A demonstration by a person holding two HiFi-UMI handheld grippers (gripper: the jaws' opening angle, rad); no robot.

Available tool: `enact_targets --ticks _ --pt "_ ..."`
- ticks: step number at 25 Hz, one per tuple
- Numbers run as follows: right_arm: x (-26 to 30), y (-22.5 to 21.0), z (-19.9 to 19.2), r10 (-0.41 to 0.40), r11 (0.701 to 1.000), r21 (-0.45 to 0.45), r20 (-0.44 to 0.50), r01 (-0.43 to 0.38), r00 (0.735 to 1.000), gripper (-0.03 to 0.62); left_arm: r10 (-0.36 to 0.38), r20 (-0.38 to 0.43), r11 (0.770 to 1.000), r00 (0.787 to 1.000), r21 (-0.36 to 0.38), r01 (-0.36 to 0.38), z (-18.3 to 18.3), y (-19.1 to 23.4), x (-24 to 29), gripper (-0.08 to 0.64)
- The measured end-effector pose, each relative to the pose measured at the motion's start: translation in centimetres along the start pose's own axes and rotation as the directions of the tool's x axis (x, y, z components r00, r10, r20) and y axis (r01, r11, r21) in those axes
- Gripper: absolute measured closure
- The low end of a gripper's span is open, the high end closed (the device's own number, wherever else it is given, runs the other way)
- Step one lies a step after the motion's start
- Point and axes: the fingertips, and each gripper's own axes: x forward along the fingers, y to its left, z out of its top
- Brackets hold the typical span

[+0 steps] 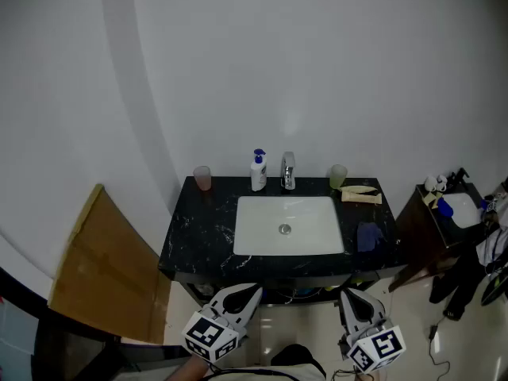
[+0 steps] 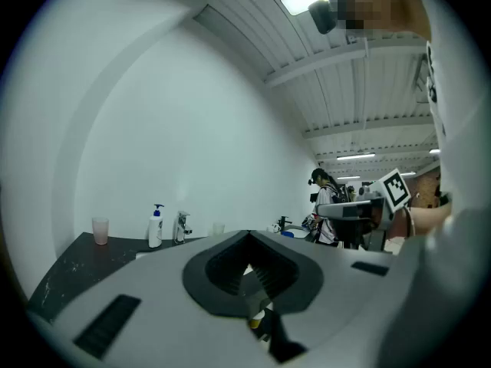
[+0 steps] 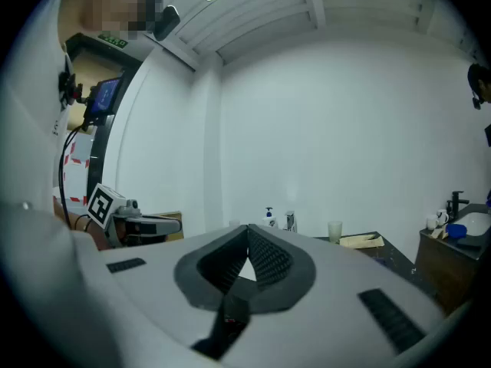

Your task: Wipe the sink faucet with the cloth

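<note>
Faucet (image 1: 288, 171): chrome, upright at the back edge of the white sink (image 1: 254, 221), between the soap bottle (image 1: 258, 171) and the green cup (image 1: 338, 175); nothing touching it
Cloth (image 1: 368, 236): dark blue, crumpled on the black counter (image 1: 198, 228) just right of the sink; lying loose, gripped by nothing
Left gripper (image 1: 251, 290): low in the head view, short of the counter's near edge, pointing level toward the sink; jaws closed together, nothing between them
Right gripper (image 1: 348, 294): beside the left, also short of the counter and level; jaws pressed together at the tips, empty
Counter extras: pink cup (image 1: 202, 178) at the back left corner; pale beige item (image 1: 361, 194) lying flat at the back right, kind unclear
Surroundings: plain white wall (image 1: 317, 70) behind; cardboard sheet (image 1: 103, 268) leaning left of the counter; dark side cabinet (image 1: 421, 232) with a small basin (image 1: 464, 210) to the right
Far background: person (image 2: 324, 213) standing off to the right in the left gripper view, details too small to tell
</note>
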Motion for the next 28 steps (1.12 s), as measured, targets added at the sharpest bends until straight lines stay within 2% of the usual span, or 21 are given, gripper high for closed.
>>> enact_targets --ticks 9,17,22,28 --pt "5.3 -3.8 0.1 0.019 1.000 0.000 0.003 -0.019 1.000 0.586 0.009 0.019 1.000 1.000 -0.008 -0.009 0.4 3.4 4.5 0.558" --pt "12.6 -10.4 -0.4 0.108 0.994 -0.008 -0.042 -0.109 0.993 0.586 0.071 0.020 0.997 0.997 -0.017 -0.070 1.3 8.0 13.1 0.558" --pt "16.4 -15.0 -0.2 0.166 0.986 0.003 -0.035 -0.166 0.985 0.586 0.097 0.021 0.995 0.995 -0.021 -0.097 2.0 9.7 19.0 0.558" --pt "20.5 -18.9 -0.2 0.244 0.970 0.006 -0.057 -0.244 0.968 0.586 0.154 0.012 0.988 0.988 -0.013 -0.154 2.6 12.4 24.2 0.558"
